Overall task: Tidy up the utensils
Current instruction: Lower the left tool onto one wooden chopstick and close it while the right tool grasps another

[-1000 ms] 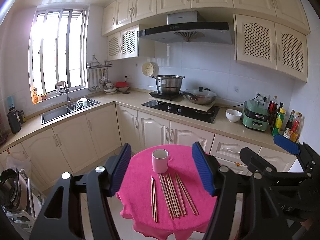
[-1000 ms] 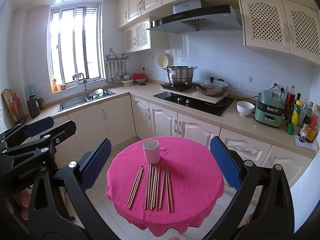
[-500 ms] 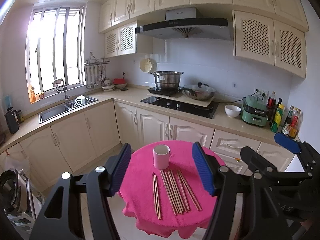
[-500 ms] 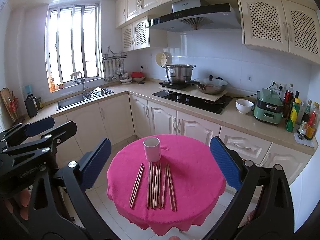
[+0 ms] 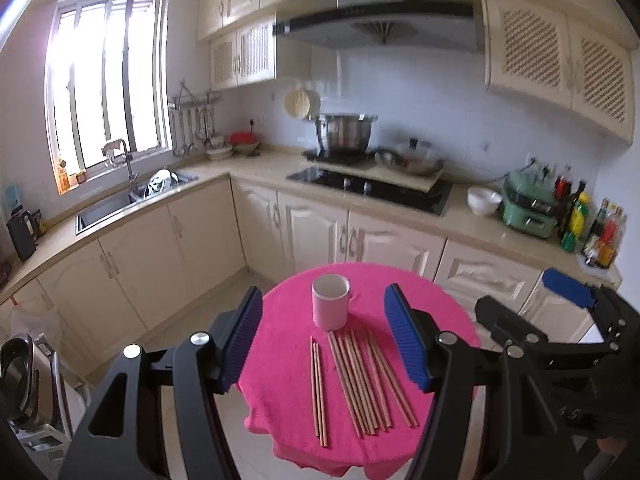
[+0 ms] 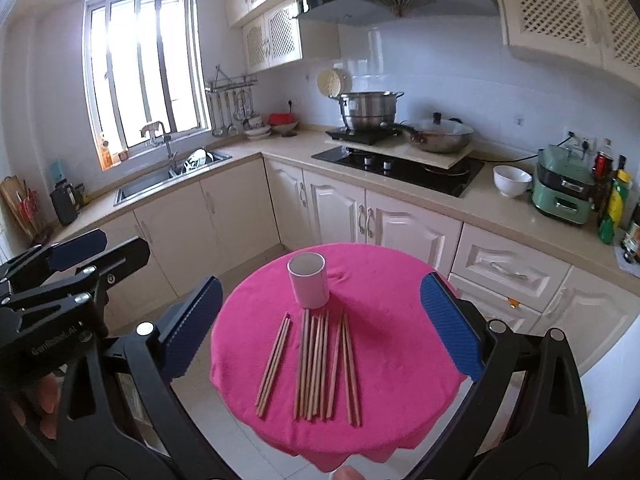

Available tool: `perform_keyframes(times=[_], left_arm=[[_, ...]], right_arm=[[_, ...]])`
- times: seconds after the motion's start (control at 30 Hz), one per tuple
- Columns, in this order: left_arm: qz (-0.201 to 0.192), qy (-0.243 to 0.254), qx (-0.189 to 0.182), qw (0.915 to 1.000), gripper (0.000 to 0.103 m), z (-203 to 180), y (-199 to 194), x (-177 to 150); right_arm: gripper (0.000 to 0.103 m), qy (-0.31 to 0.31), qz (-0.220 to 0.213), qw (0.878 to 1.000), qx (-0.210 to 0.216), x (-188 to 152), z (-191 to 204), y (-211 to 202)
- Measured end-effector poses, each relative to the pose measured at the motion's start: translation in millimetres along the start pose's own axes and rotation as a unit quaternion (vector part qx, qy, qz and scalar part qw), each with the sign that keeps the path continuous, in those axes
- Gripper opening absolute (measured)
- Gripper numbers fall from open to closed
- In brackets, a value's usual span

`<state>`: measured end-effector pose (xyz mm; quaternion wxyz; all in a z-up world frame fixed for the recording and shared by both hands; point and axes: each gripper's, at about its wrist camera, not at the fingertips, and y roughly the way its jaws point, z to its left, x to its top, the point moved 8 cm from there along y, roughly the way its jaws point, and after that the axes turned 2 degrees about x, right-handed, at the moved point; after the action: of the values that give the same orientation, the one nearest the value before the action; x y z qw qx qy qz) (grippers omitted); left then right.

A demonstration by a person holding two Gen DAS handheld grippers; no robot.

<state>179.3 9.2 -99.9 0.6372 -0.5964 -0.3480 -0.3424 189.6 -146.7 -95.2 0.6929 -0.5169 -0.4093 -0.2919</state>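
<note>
A round table [image 6: 400, 360] with a pink cloth stands in a kitchen. A pink cup [image 6: 308, 280] stands upright on it. Chopsticks [image 6: 316, 364] lie flat just in front of the cup, maybe ten or so. The left gripper [image 5: 328, 340] and right gripper [image 6: 320, 328] both hang above the table, jaws wide, holding nothing.

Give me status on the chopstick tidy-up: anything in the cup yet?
Done: nothing visible. The pink cup shows no chopsticks in it; the chopsticks all lie flat on the pink tablecloth. In hand: nothing; left gripper and right gripper are both open, above the table. Left: every chopstick.
</note>
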Motion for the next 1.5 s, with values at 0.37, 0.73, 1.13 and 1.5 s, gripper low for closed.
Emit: perform_keyframes(times=[0.37, 0.73, 1.13, 1.5], left_arm=[[0.199, 0.003, -0.001, 0.98, 0.063, -2, 160, -57], [0.374, -0.056, -0.043, 0.9249, 0.043, 35, 280, -184], [0.43, 0.014, -0.047, 0.9013, 0.042, 34, 345, -242], [0.441, 0.038, -0.048, 0.8955, 0.041, 29, 360, -245]], right_arm=[[0.097, -0.003, 0.152, 0.988, 0.03, -43, -61, 130], [0.056, 0.034, 0.329, 0.943, 0.031, -152, -88, 226], [0.036, 0.075, 0.388, 0.918, 0.027, -200, -81, 271], [0.032, 0.054, 0.408, 0.911, 0.017, -210, -82, 292]])
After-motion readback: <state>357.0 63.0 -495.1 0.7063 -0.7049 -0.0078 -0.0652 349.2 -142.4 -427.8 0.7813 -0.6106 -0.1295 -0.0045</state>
